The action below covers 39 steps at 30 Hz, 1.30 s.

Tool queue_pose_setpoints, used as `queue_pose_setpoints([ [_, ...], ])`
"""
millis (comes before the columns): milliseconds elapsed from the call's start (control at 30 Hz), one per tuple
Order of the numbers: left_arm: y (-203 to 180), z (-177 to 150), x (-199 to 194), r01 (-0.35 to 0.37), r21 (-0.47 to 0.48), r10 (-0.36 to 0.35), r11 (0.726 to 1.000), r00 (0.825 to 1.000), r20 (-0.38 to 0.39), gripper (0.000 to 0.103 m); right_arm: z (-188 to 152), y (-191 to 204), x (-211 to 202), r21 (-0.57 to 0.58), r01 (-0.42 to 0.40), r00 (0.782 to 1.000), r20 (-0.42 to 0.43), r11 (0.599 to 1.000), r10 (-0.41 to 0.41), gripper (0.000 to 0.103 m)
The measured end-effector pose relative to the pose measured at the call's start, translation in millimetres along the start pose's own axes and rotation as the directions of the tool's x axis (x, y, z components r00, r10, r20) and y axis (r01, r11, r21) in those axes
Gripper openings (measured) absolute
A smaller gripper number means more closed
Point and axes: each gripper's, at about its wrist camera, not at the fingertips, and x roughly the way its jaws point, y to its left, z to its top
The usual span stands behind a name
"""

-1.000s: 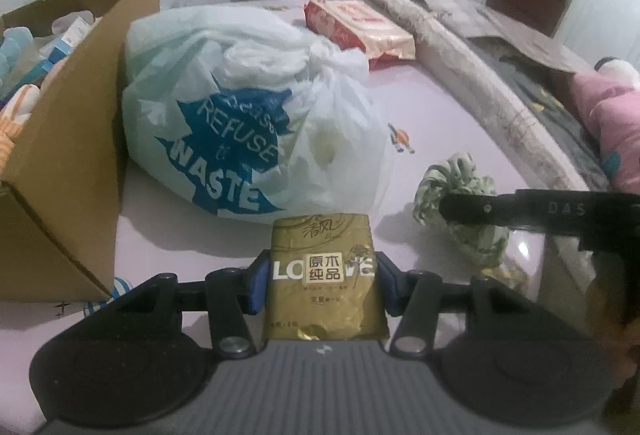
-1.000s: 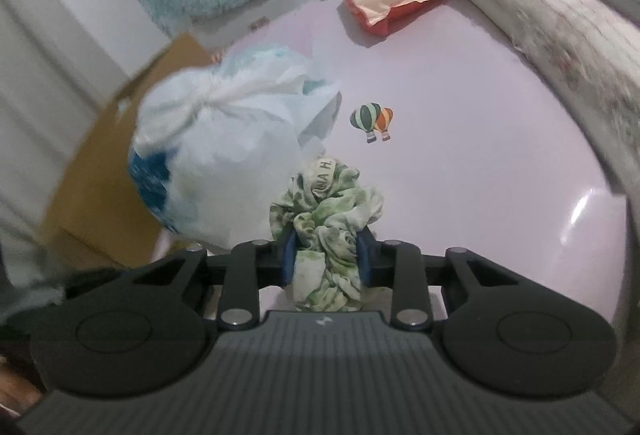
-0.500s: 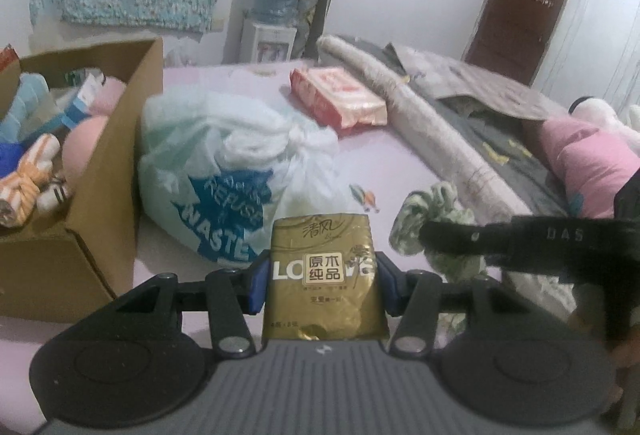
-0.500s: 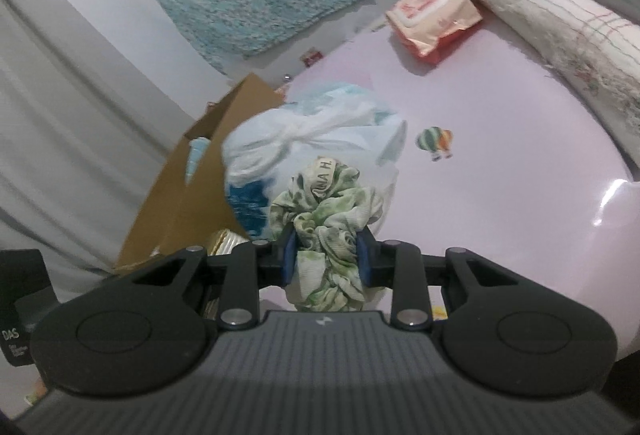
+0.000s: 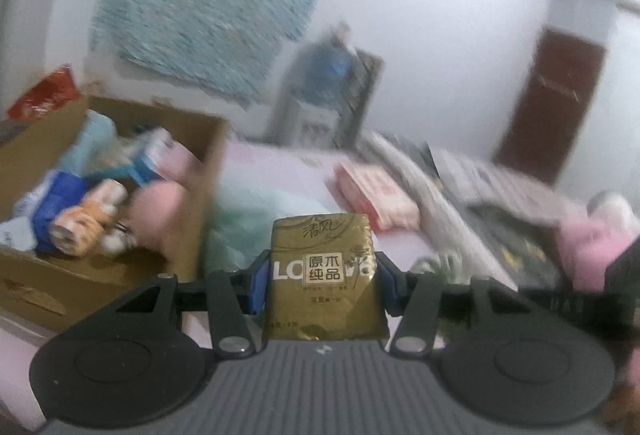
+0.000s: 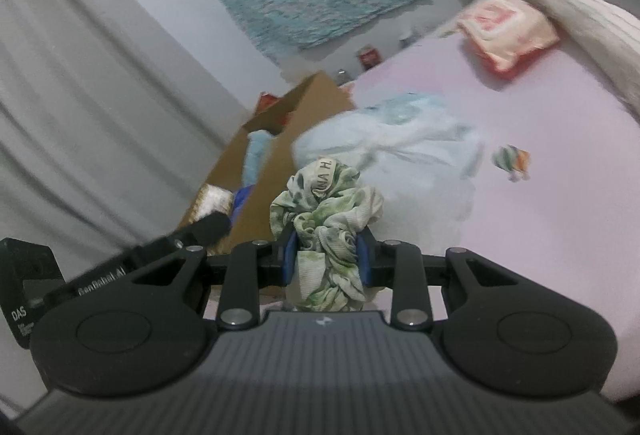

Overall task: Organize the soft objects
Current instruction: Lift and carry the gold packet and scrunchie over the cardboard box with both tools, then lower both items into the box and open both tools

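We note a glossy gold film tissue pack (image 5: 322, 277), a crinkled cloth scrunchie (image 6: 326, 231), a matt brown cardboard box (image 5: 100, 275), a thin translucent plastic bag (image 6: 400, 147), and a smooth pink bedsheet (image 6: 540, 139).

A blue patterned cloth (image 5: 212, 7) is hung on the far wall; a brown door (image 5: 554, 103) is seen at right.
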Motion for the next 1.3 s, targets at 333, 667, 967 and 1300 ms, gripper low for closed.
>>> queue_pose_setpoints([
  [333,74.0,41.4,-40.5,-0.221,-0.144,0.24,0.965,0.962,0.128,0.054,44.9,81.6,76.9,-0.126,-0.176,0.98,-0.119,0.976,0.162,0.029],
  [667,151.2,56.1,25.8,-0.317,-0.239,0.272,0.918,0.941,-0.203,0.054,59.5,138.2,189.4,-0.178,-0.196,0.933,-0.335,0.964,0.128,0.03],
  [967,176.8,57.2,61.8,-0.377,-0.219,0.319,0.9,0.912,-0.26,0.054,51.1,148.1,239.9,-0.255,-0.14,0.906,-0.423,0.957,0.02,0.031],
  [1300,184.9,53.5,82.0,-0.399,-0.188,0.337,0.897,0.895,-0.293,0.054,51.7,143.6,267.8,-0.341,-0.11,0.886,-0.459,0.934,-0.063,0.034],
])
